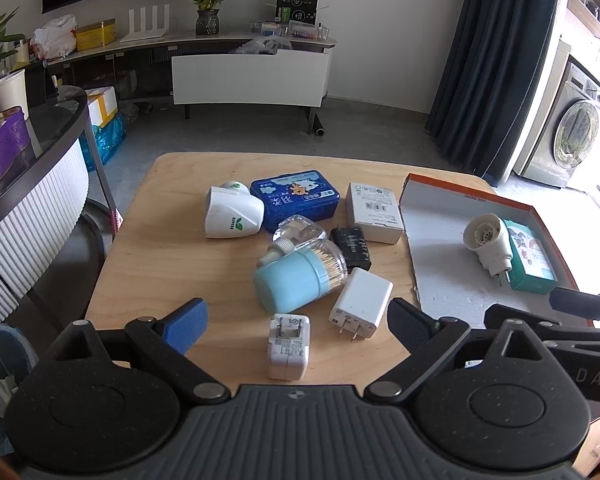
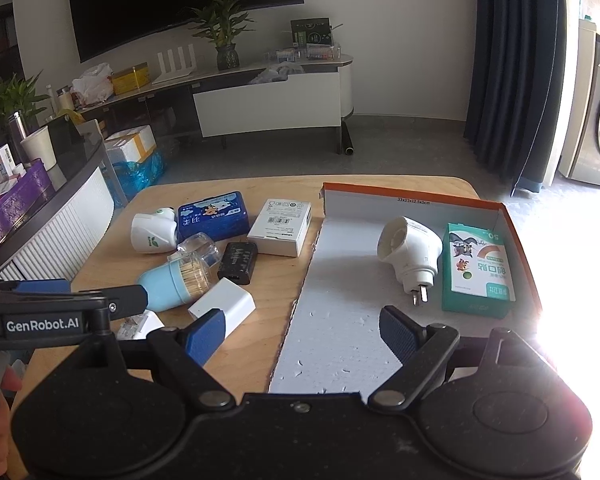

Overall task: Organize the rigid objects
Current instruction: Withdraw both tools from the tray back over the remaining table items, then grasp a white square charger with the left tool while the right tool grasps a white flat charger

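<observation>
Dark television (image 2: 180, 0) above potted plant (image 2: 224, 36), navy curtain (image 2: 512, 72), washing machine (image 2: 596, 120) beyond.

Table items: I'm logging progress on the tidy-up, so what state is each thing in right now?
Left gripper: open, empty.
Right gripper: open, empty.
Orange box: open, two items inside.
White plug-in device: in box, on its side.
Green carton: in box, lying flat.
Toothpick jar: on table, tipped over.
White charger: on table, flat.
Blue tin: on table, closed.

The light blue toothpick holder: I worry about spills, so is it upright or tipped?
Tipped. The light blue toothpick holder lies on its side on the wooden table, clear cap still on.
</observation>
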Demonstrator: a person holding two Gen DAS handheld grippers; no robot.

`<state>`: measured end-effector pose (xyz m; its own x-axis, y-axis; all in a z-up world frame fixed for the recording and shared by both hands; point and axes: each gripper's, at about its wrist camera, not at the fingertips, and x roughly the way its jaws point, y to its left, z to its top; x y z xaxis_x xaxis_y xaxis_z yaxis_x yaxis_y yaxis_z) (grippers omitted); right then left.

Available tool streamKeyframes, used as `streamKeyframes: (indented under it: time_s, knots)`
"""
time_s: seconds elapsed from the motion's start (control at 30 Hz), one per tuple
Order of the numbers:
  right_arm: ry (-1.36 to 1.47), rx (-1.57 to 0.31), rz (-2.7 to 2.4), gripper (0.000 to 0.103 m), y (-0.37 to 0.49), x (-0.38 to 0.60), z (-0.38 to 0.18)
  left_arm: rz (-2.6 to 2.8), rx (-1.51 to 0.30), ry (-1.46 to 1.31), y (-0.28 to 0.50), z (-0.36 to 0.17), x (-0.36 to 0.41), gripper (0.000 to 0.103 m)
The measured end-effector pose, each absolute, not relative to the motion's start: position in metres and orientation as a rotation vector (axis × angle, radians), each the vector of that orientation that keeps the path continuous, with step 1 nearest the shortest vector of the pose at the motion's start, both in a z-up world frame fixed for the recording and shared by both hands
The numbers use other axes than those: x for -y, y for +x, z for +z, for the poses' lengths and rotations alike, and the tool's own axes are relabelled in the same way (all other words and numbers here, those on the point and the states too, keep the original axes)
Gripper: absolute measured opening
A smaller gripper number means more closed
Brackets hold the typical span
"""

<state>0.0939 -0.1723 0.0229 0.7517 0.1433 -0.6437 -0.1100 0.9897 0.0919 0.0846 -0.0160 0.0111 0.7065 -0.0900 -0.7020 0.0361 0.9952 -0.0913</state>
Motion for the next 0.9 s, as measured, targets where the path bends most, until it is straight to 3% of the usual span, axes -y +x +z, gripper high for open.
streamKeyframes:
  time_s: [0.57, 0.7, 0.77, 0.83, 0.9]
  knots:
    - [0.064, -0.743, 0.165, 0.099, 0.090, 0.168, 0.007, -0.056, -0.848, -0.086, 0.086, -0.041, 0.002, 0.099]
    - [0.071, -0.751, 0.162, 0.099, 0.091, 0.171, 0.004, -0.058, -0.834, -0.070, 0.092, -0.052, 0.004, 0.079]
    - [0.072, -0.751, 0.162, 0.099, 0.091, 0.171, 0.004, -0.056, -0.806, -0.069, 0.092, -0.053, 0.003, 0.074]
    - [0.074, -0.751, 0.164, 0.099, 0.091, 0.171, 0.004, -0.068, -0.784, -0.066, 0.092, -0.052, 0.002, 0.057]
    - [0.075, -0.755, 0.167, 0.099, 0.092, 0.169, 0.003, -0.100, -0.776, -0.066, 0.090, -0.051, 0.004, 0.029]
